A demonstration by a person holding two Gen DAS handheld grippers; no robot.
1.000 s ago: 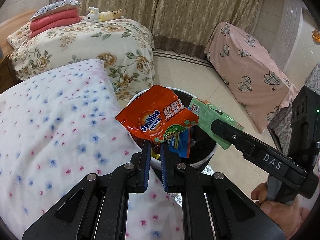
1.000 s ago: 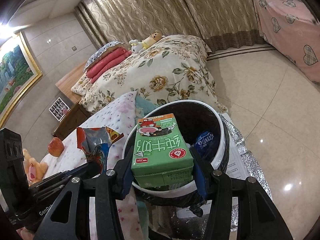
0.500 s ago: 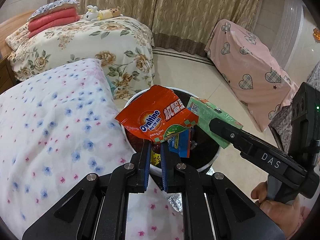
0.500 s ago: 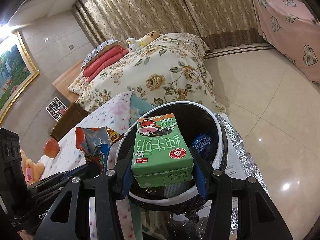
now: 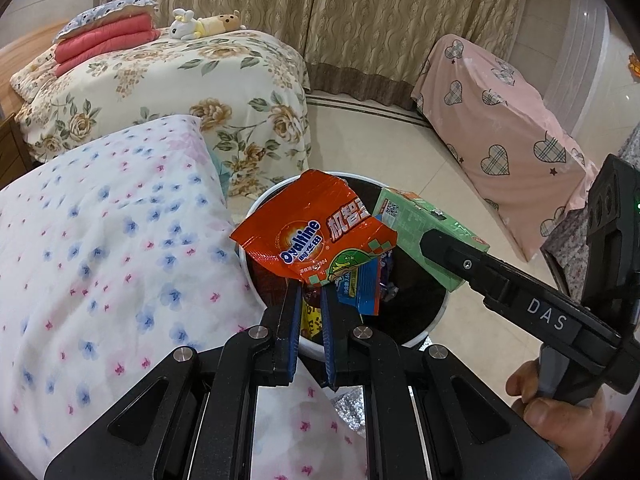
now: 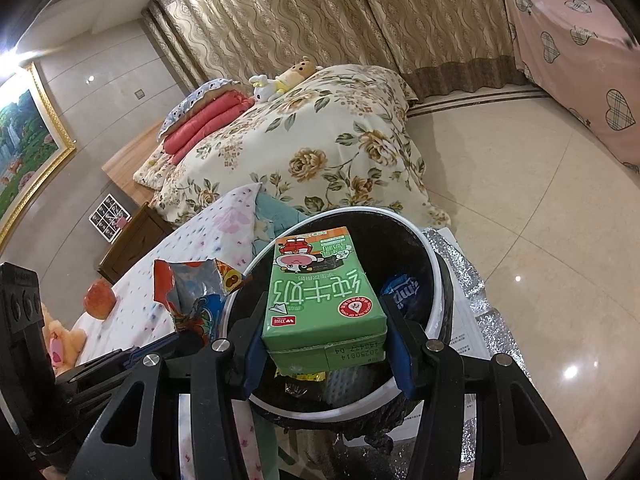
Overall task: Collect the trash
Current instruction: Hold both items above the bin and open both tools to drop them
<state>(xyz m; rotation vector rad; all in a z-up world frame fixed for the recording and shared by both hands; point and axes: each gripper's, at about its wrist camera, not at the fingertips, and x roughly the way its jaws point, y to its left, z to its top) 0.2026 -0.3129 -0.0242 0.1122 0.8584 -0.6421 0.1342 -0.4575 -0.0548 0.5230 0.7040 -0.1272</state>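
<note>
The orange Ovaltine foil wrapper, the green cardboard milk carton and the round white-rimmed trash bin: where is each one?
Orange Ovaltine foil wrapper (image 5: 316, 240), left wrist view: on its printed front.
Green cardboard milk carton (image 6: 324, 300), right wrist view: on its top face.
Round white-rimmed trash bin (image 6: 434, 258), right wrist view: on its rim.

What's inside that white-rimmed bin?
Inside the bin, lined with a black bag, a blue wrapper and a yellow packet show. The green carton and orange wrapper, held above in tongs, cover the rest.
</note>
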